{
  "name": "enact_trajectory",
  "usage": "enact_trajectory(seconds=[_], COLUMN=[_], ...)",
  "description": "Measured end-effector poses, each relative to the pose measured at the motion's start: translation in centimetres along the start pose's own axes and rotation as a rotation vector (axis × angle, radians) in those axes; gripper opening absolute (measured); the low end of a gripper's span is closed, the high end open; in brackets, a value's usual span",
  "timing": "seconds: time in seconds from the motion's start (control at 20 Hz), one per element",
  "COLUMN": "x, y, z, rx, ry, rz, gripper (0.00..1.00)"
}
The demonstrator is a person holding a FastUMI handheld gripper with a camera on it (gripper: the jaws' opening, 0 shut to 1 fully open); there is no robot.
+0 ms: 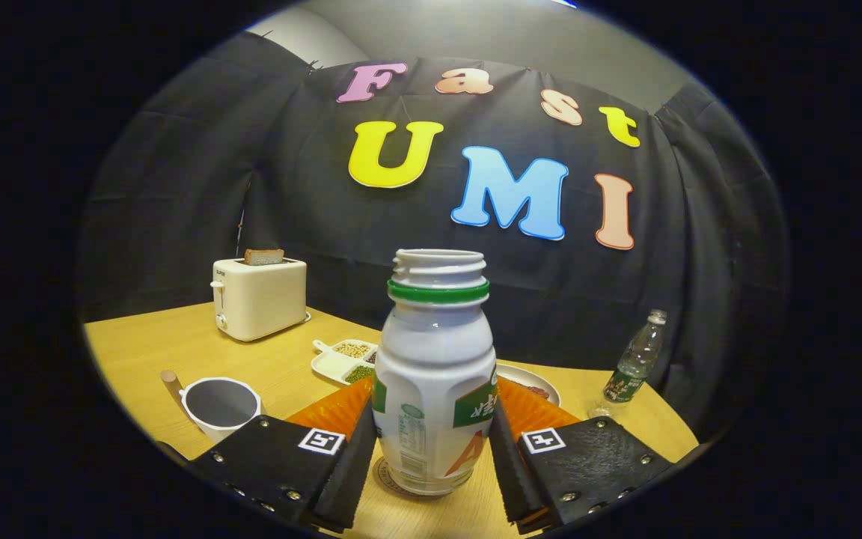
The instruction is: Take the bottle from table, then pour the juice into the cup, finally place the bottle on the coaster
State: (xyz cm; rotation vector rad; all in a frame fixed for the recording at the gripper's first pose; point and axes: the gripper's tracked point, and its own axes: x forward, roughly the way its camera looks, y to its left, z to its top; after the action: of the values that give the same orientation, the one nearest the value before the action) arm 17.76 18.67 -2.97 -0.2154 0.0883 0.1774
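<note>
A white juice bottle with a green neck ring and no cap stands upright between my fingers. Its base rests on a round coaster, of which a sliver peeks out at the bottle's lower left. My gripper is shut on the bottle, each pad pressed against one side of its body. A white cup with a handle stands on the wooden table, just left of the left finger. The cup's inside looks dark; I cannot make out any liquid in it.
A cream toaster holding a bread slice stands at the far left by the booth wall. A white divided dish of beans lies beyond the bottle, a white plate behind it to the right. A clear plastic bottle stands far right.
</note>
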Motion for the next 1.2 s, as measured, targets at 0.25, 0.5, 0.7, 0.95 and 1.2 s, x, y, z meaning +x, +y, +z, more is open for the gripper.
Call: enact_trajectory(seconds=[0.25,0.5,0.7,0.95,1.2], x=[2.3,3.4,3.8,3.9,3.9], y=[0.2,0.4,0.4,0.4,0.4], z=[-2.4,-3.9,-4.6,-5.0,-5.1], rx=[0.077,0.117,0.123,0.114,0.097], ry=[0.032,0.047,0.054,0.055,0.05], rz=[0.007,0.015,0.013,0.009,0.019], gripper=[0.71,0.71,0.71,0.71,0.75])
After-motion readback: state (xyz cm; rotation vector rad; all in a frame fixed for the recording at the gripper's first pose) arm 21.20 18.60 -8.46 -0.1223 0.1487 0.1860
